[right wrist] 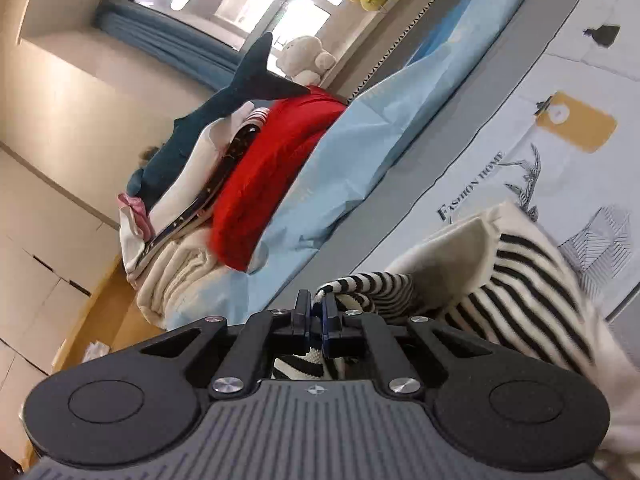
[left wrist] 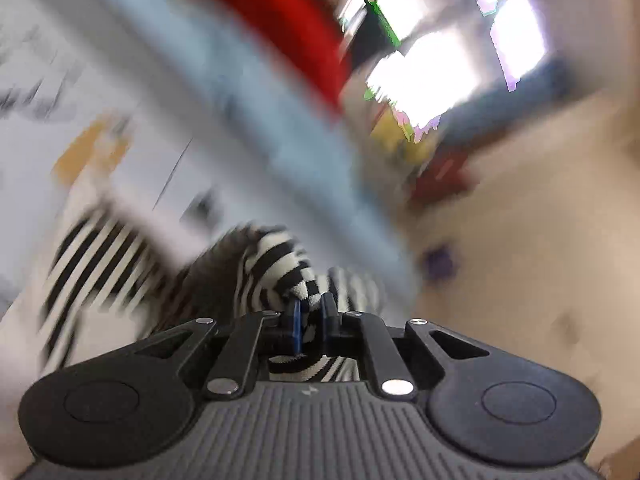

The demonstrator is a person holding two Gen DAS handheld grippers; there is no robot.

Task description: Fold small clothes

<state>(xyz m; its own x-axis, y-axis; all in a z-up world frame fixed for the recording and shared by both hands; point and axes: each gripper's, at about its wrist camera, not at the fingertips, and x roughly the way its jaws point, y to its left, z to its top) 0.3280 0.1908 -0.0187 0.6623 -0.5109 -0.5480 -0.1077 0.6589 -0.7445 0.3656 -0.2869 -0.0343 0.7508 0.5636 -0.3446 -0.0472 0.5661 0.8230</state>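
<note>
Striped garment (right wrist: pixel 520 280) pinched by both: left gripper (left wrist: pixel 310 312) clamped on bunched fold, right gripper (right wrist: pixel 316 314) clamped on edge; bed (right wrist: pixel 460 140) beneath.

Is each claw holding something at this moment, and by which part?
Both hold the striped garment. The left claw pinches a bunched fold; the right claw pinches a striped edge. Which part of the garment cannot be told.

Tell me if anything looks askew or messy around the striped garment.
The striped garment is bunched rather than flat, one end pinched in each hand-held gripper, left and right. The clothes pile behind it leans unevenly.
</note>
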